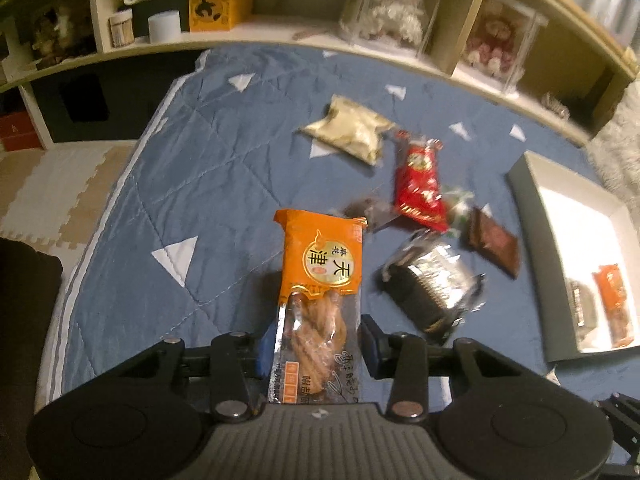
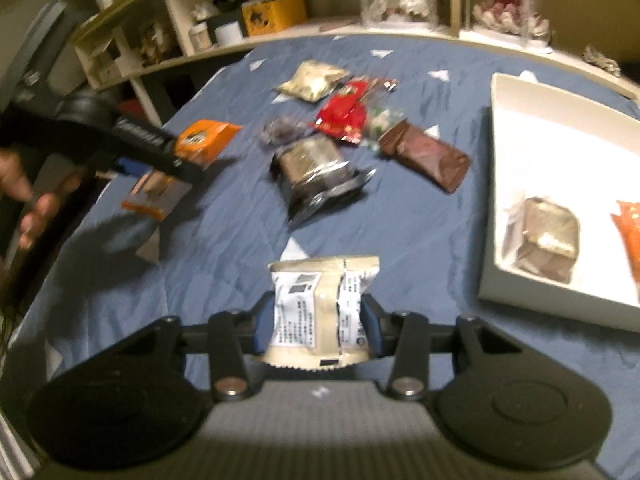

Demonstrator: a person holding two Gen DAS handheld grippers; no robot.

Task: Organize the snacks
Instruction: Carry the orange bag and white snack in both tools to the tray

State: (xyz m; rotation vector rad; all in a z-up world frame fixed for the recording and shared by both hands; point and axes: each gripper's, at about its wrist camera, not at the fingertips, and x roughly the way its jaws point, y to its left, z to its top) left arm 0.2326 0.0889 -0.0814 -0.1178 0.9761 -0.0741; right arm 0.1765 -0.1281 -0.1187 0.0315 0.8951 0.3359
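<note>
While clamped, each gripper (image 1: 316, 340) snack-laden

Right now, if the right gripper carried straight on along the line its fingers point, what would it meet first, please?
Probably the blue quilt just beyond the cream packet that the right gripper holds. Farther along that line lies the silver-and-black packet, but depth is hard to judge here.

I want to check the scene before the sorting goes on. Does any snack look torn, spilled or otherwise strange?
No packet looks torn or spilled, though blur hides fine detail. The loose snacks, such as the red packet and brown packet, lie in an untidy, overlapping cluster on the blue quilt, outside the white box.
</note>
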